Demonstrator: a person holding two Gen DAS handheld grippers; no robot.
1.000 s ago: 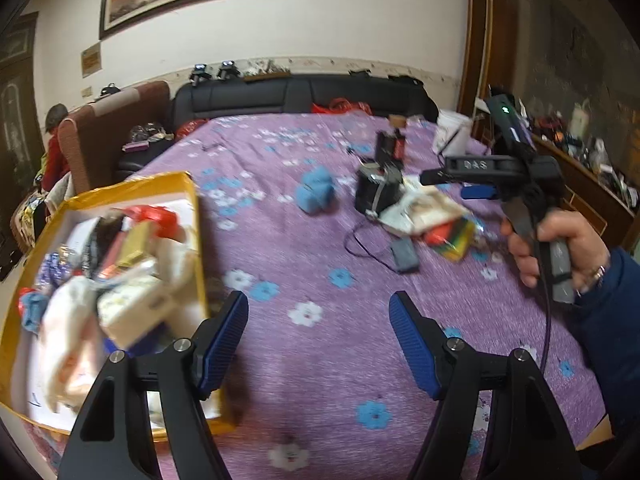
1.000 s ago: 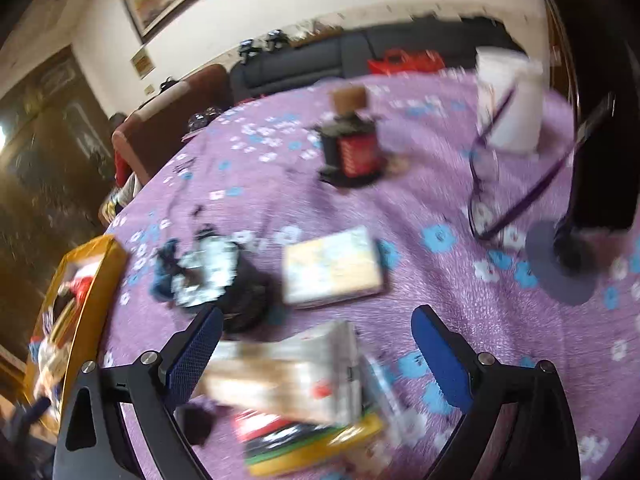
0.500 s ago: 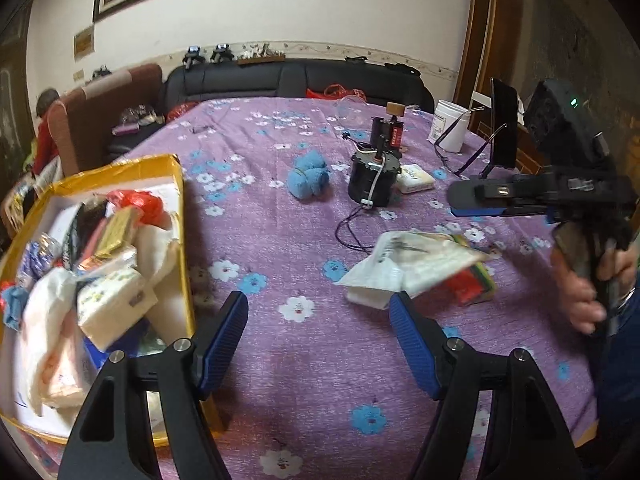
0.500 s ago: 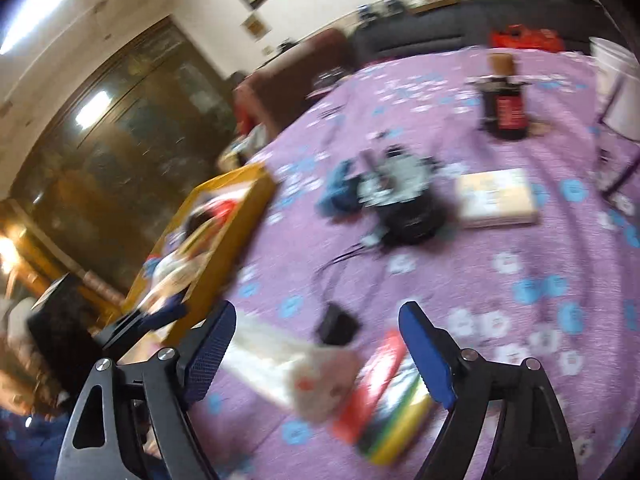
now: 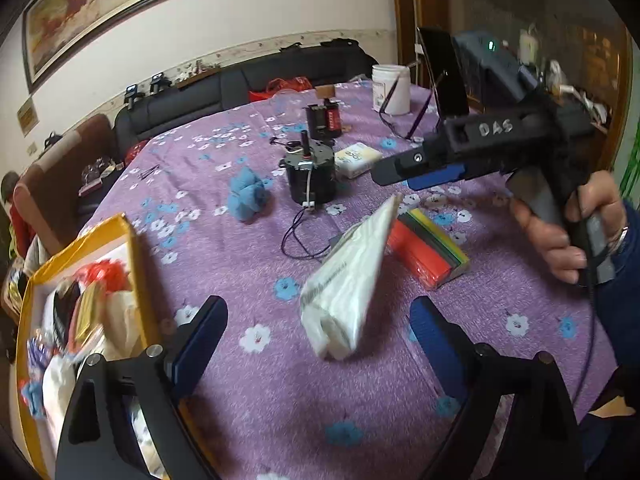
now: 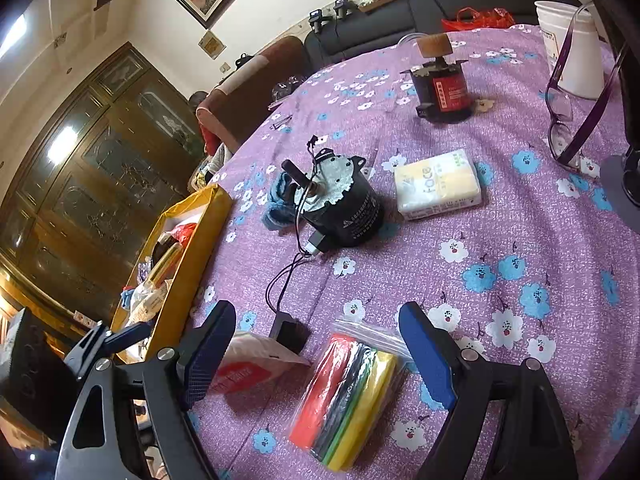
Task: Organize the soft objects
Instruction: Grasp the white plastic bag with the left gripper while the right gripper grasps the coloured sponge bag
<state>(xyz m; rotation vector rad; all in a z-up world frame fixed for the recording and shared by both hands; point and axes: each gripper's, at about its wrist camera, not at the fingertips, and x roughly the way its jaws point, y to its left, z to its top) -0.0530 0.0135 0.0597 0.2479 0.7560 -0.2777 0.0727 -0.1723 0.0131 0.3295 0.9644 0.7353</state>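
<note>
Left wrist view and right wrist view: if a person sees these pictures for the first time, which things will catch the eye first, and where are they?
The purple flowered tablecloth fills both views. A white soft packet lies between the open left gripper fingers, beside a bag of bright coloured strips that sits between the open right gripper fingers. At the left edge, a yellow box is already piled with soft things.

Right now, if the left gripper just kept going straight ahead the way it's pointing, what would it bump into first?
Most likely the white tissue pack, which lies on the purple tablecloth straight ahead between the open fingers of the left gripper. Depth is hard to judge here.
</note>
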